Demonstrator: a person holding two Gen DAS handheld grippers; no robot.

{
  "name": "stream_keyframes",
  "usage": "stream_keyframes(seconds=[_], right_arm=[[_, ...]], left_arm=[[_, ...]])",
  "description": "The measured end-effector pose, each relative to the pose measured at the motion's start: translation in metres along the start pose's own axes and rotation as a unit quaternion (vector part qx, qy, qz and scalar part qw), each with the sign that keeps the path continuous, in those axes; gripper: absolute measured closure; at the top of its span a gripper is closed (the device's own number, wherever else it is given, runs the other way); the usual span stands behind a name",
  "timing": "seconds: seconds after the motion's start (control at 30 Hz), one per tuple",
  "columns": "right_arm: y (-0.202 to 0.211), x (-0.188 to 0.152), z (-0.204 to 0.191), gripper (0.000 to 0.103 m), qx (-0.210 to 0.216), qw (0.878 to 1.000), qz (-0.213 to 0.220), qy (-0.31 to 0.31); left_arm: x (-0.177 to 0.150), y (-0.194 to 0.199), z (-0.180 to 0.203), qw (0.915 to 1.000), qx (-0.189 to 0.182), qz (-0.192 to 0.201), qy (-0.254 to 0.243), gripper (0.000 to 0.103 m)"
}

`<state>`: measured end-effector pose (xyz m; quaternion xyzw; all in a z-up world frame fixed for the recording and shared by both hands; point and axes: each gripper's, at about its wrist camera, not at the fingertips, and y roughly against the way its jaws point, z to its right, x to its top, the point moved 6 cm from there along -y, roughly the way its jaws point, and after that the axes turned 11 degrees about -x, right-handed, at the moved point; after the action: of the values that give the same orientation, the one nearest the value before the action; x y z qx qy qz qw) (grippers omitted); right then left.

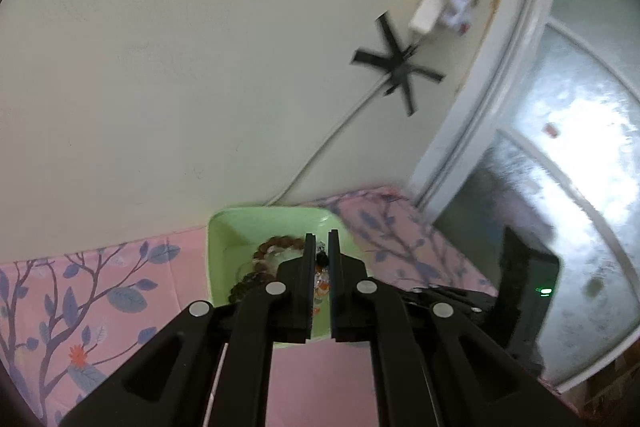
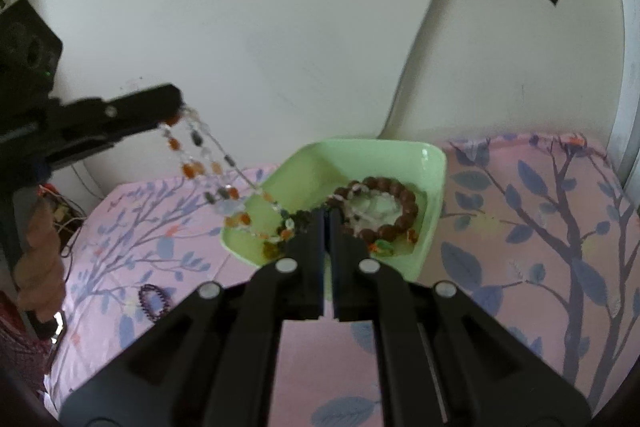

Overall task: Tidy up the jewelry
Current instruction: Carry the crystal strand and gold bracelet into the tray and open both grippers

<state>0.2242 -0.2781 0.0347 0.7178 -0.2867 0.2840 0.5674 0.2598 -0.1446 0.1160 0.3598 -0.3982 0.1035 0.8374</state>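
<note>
A pink cloth (image 2: 520,227) printed with branches and leaves is spread over the worktop, and a pale green tray (image 2: 434,163) is set on it against the cream wall (image 2: 240,7). The left gripper (image 2: 176,107), seen from the right wrist, is raised left of the tray with its jaws clenched on a necklace (image 2: 200,163) of orange, clear and grey beads, whose lower end trails into the tray; the right gripper (image 2: 328,213) is held over the tray's near part with its jaws closed on nothing. A brown bead bracelet (image 2: 400,203) is lying inside the tray, and a small dark purple bracelet (image 2: 154,301) is lying on the cloth, apart from the tray.
</note>
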Motion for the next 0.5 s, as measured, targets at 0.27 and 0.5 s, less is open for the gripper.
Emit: stream_keyframes(seconds=[0.27, 0.5], right_arm=[[0.015, 0.005, 0.006, 0.05, -0.003, 0.999, 0.041, -0.015], [0.024, 0.0, -0.009, 0.05, 0.012, 0.999, 0.044, 0.001]], left_arm=[[-0.007, -0.001, -0.011, 0.9998, 0.016, -0.01, 0.011, 0.096], [-0.018, 0.062, -0.017, 0.9992, 0.031, 0.024, 0.01, 0.096]])
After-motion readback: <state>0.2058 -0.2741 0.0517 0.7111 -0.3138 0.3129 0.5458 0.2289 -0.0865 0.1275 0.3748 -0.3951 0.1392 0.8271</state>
